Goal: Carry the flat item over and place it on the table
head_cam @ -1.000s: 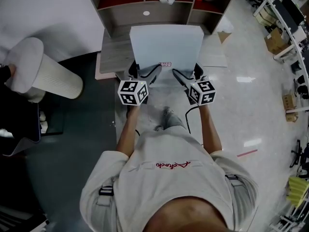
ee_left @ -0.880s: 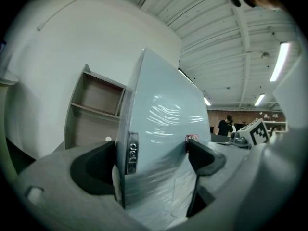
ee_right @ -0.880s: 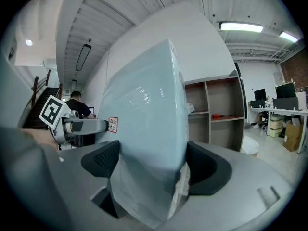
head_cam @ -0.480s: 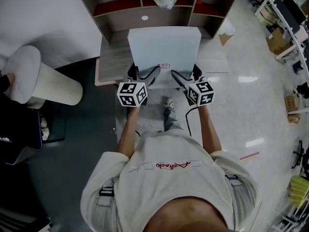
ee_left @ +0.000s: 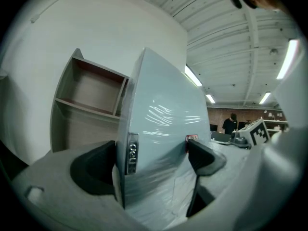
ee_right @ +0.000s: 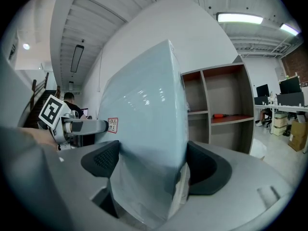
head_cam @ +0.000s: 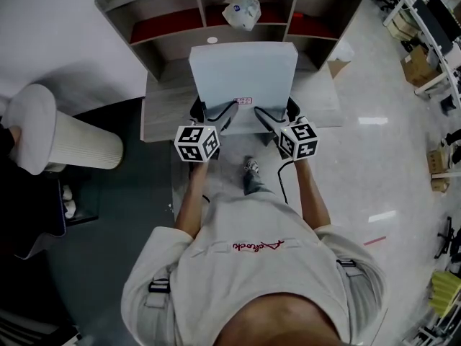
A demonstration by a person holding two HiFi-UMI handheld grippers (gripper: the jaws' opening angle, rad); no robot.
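Left hand-held gripper (head_cam: 215, 111) and right hand-held gripper (head_cam: 276, 112) each clamp the near edge of the flat item (head_cam: 243, 71), a pale plastic-wrapped slab. The grips sit near opposite corners, probably to hold it level. The item lies over the desk (head_cam: 162, 107), before the shelf unit (head_cam: 173, 13); contact cannot be told.

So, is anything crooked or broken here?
Nothing stands out. The flat item is held square, clamped at its near edge by the left gripper and the right gripper, and its clear wrap looks whole. The crumpled bag on the shelf is just lying there.
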